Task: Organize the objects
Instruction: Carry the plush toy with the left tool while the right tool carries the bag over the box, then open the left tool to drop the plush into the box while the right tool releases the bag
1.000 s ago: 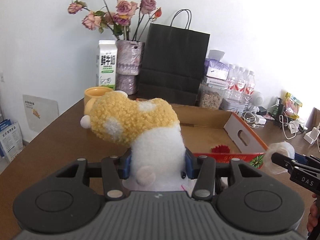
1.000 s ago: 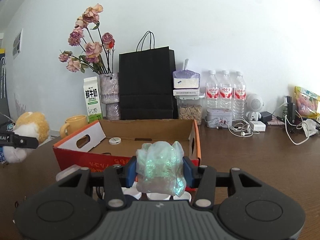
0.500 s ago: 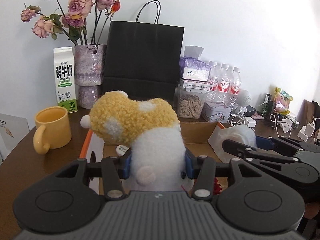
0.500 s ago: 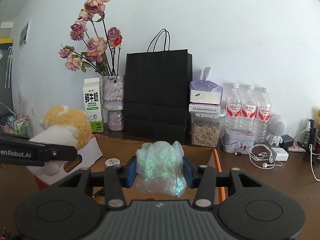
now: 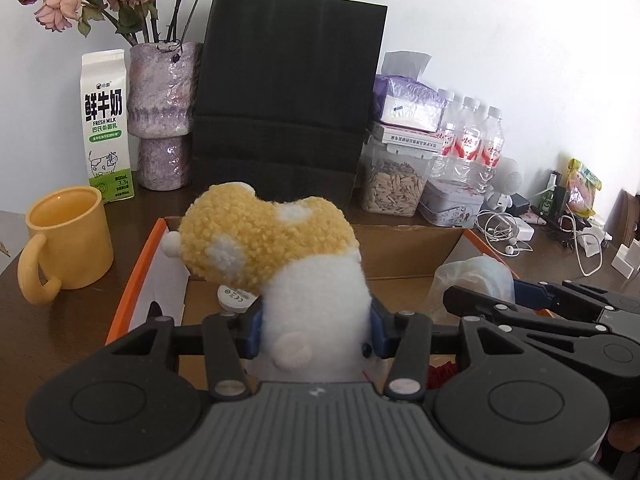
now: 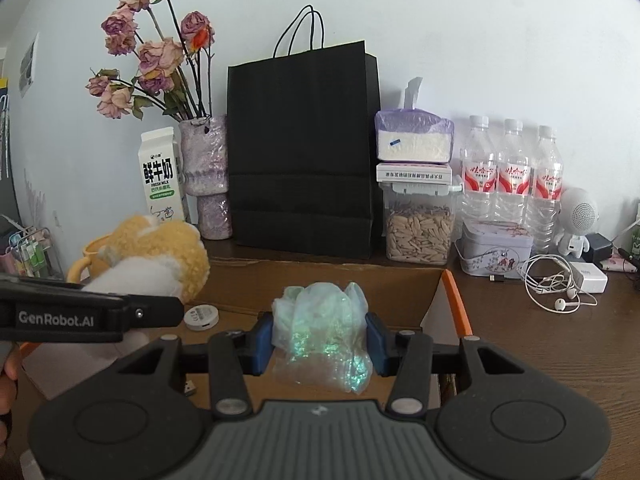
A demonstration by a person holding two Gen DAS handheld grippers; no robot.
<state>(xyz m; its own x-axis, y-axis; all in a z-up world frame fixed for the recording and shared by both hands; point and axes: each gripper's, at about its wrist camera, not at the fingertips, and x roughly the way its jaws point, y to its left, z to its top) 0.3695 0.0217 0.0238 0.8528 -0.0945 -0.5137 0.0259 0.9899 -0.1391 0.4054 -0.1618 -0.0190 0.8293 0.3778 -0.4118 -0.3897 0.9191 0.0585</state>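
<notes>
My left gripper [image 5: 316, 330] is shut on a yellow-and-white plush toy [image 5: 272, 248] and holds it over the left part of an open cardboard box [image 5: 404, 250]. My right gripper [image 6: 320, 338] is shut on a crumpled iridescent plastic bag [image 6: 324, 328] and holds it over the right part of the same box [image 6: 348, 284]. The plush toy [image 6: 160, 264] and the left gripper show at the left in the right wrist view. The bag [image 5: 472, 280] and the right gripper show at the right in the left wrist view. A small white round disc [image 6: 202, 314] lies on the box floor.
Behind the box stand a black paper bag [image 6: 304, 152], a vase of dried roses [image 6: 206, 176], a milk carton [image 5: 105, 124], a seed jar [image 6: 418, 228], a tin [image 6: 496, 250] and three water bottles [image 6: 516, 176]. A yellow mug [image 5: 68, 240] stands left of the box. Earphones and chargers [image 6: 560, 284] lie at the right.
Both grippers have moved forward from in front of the box to over its inside, each keeping its hold. The back wall items loom larger.
</notes>
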